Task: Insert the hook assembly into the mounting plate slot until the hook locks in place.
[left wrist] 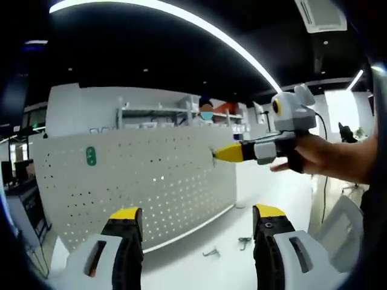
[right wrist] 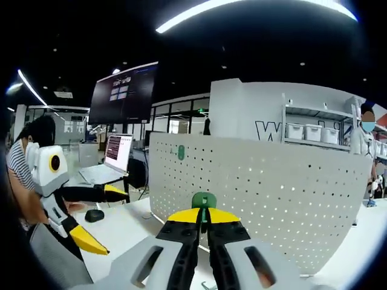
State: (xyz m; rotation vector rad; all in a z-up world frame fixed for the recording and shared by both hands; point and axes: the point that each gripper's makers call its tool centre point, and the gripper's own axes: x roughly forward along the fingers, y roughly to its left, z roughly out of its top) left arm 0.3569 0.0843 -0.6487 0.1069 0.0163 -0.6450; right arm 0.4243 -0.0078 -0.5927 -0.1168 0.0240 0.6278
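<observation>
The white perforated mounting plate stands upright on the white table. One green hook piece sits in the plate near its upper left. My right gripper is shut on a second green hook assembly, held in front of the plate. In the left gripper view the right gripper comes in from the right in a hand, its tip close to the plate's right part; contact cannot be judged. My left gripper is open and holds nothing.
Two small metal hooks lie on the table in front of the plate. A laptop, a mouse and a dark monitor are to the left, and shelving with bins is behind.
</observation>
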